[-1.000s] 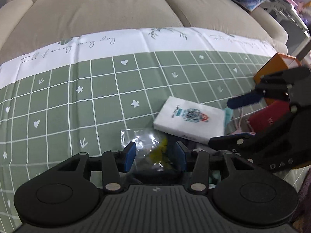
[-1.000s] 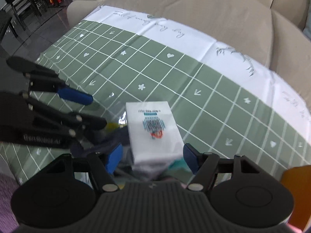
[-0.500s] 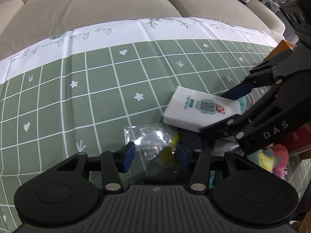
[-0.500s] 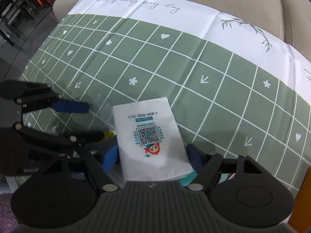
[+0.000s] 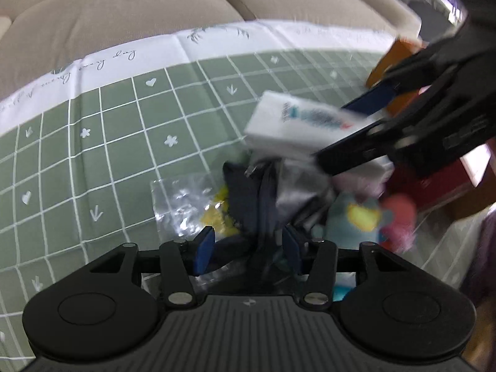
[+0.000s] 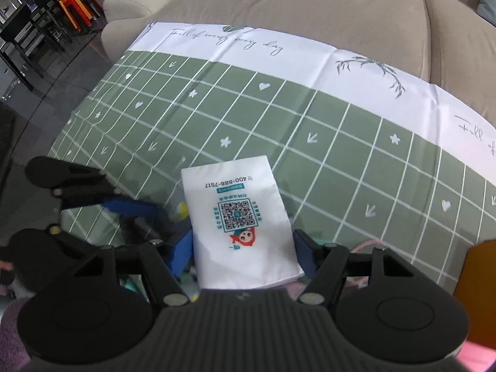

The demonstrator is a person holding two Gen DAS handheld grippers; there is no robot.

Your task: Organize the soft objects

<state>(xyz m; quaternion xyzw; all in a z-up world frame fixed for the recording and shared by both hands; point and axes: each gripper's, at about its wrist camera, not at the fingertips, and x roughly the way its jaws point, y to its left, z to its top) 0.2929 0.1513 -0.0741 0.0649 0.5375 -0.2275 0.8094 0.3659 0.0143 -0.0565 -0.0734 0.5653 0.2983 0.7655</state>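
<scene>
My right gripper point(image 6: 243, 248) is shut on a white tissue pack point(image 6: 238, 217) with a QR code and holds it lifted above the green checked cloth point(image 6: 341, 142). In the left wrist view the pack point(image 5: 294, 124) hangs tilted between the right gripper's fingers point(image 5: 369, 99). My left gripper point(image 5: 246, 245) is open, with a dark cloth item point(image 5: 254, 198) between its pads; whether they touch it is unclear. A clear plastic bag with yellow contents point(image 5: 192, 201) and a blue, yellow and pink plush toy point(image 5: 372, 217) lie beside it.
A beige sofa point(image 6: 310, 9) runs behind the cloth. An orange box point(image 5: 393, 59) and a red box point(image 5: 434, 186) stand at the right. Dark chairs and an orange stool point(image 6: 74, 0) stand on the floor at far left.
The right gripper has closed on the tissue pack and lifted it off the pile. The left gripper has moved forward over the dark cloth item, uncovering the plush toy.
</scene>
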